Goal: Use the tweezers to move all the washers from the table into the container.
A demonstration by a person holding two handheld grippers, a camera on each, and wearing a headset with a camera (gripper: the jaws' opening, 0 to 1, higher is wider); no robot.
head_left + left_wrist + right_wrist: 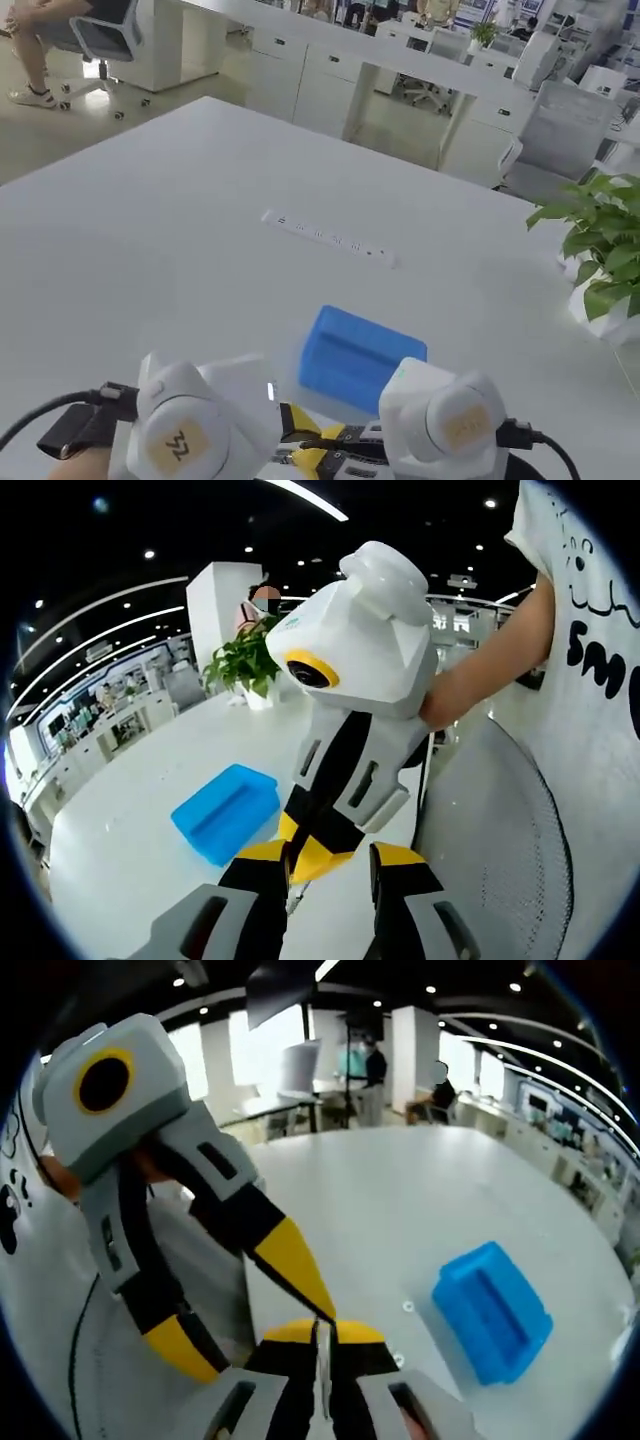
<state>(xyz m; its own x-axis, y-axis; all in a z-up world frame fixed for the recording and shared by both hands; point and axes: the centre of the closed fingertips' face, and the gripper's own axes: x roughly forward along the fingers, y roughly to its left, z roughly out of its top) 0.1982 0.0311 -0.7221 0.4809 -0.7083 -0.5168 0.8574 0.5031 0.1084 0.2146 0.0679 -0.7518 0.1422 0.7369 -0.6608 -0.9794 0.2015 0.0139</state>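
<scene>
A blue container [352, 360] stands on the white table [200, 220] just beyond both grippers. My right gripper [322, 1335] is shut on thin silver tweezers [322, 1358] that stick up between its jaws. Two small washers [407, 1307] lie on the table between the tweezers and the blue container [492, 1312]. My left gripper [325, 865] is open, its jaws spread on either side of the right gripper's yellow tips [312, 852]. In the head view the left gripper [295, 425] and the right gripper [345, 440] meet nose to nose at the near table edge.
A white power strip [330, 238] lies across the middle of the table. A potted plant [605, 240] stands at the right edge. Office desks and chairs [560, 140] sit beyond the far edge. A person's arm [480, 670] holds the right gripper.
</scene>
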